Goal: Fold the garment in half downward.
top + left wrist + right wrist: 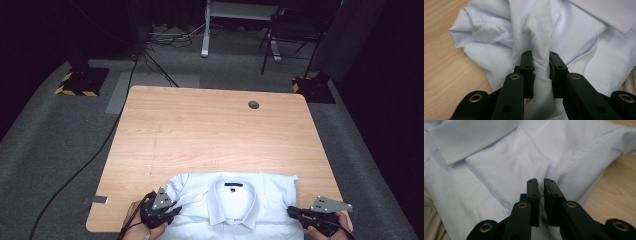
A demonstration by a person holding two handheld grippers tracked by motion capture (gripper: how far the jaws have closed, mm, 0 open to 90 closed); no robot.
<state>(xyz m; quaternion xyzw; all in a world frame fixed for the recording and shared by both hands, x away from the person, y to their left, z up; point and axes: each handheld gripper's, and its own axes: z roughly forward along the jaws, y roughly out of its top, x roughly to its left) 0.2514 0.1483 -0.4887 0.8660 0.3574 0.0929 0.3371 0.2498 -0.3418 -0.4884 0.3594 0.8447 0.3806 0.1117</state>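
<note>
A wooden table (pixel 215 130) with a round grommet hole (pixel 254 105); behind it, seemingly a chair (pixel 290 30).

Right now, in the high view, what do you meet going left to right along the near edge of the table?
Bare table → left gripper, shut on the shirt's left edge → shirt, collar in the middle → right gripper, shut on the shirt's right edge.

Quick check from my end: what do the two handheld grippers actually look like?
Both the left gripper and the right gripper are matte black, each topped by a grey three-cornered plate. Their two flat jaws carry small screw holes, with brass-ringed holes on the linkage arms. A black cable trails from the left one.
</note>
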